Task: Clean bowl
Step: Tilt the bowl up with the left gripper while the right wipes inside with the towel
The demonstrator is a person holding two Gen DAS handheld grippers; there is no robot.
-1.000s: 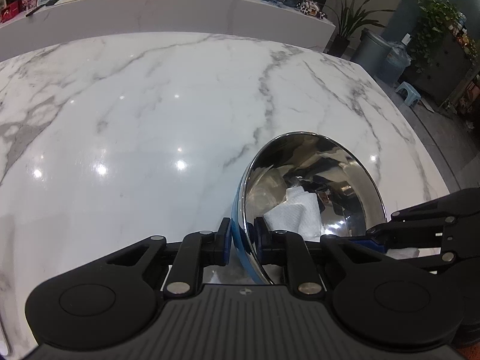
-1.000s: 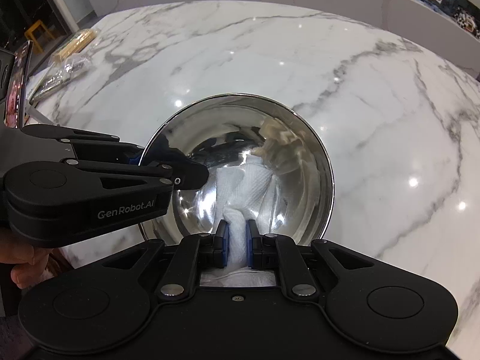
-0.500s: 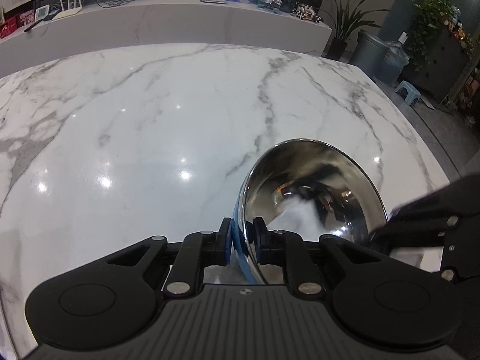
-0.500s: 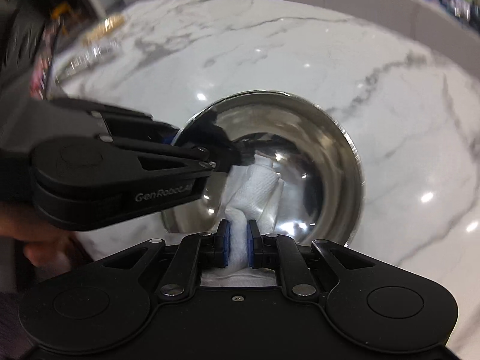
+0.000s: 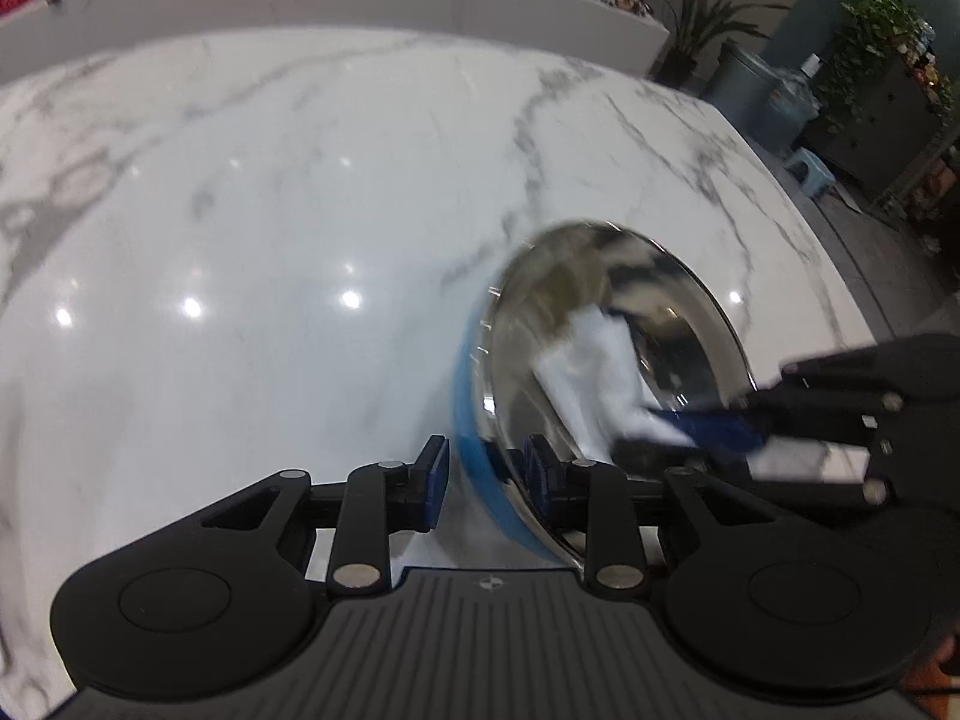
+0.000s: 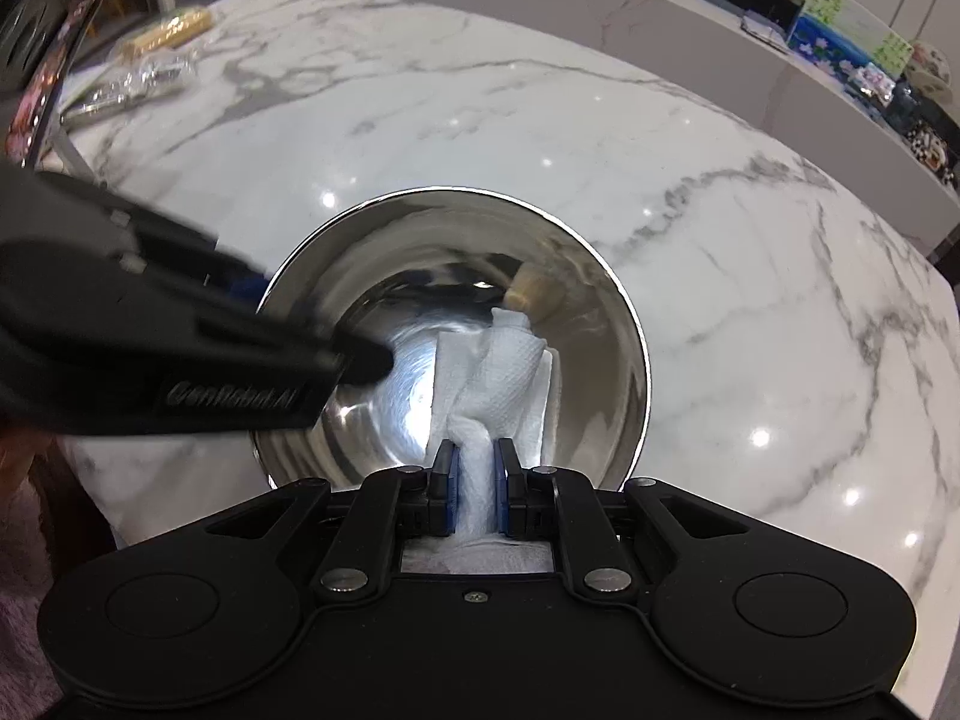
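Note:
A steel bowl [image 6: 606,324] with a blue outside [image 5: 465,396] sits on the marble table. My left gripper [image 5: 486,474] straddles its near rim with the jaws parted; the left pad stands clear of the bowl wall. My right gripper [image 6: 476,480] is shut on a white paper towel [image 6: 498,372], which lies on the bowl's inner wall. A tan smear [image 6: 528,294] shows on the far inner wall. In the left wrist view the towel [image 5: 594,366] and right gripper [image 5: 720,426] are blurred inside the bowl.
Marble table [image 5: 270,210] runs far and left of the bowl. Plastic-wrapped packets [image 6: 144,78] and a phone [image 6: 42,84] lie at the far left edge. A counter with boxes [image 6: 840,30], plants [image 5: 876,30] and a bin [image 5: 744,90] stand beyond the table.
My left gripper's jaws have opened off the bowl rim. The bowl has shifted and tilted less steeply. My right gripper has pushed the towel further across the inner wall.

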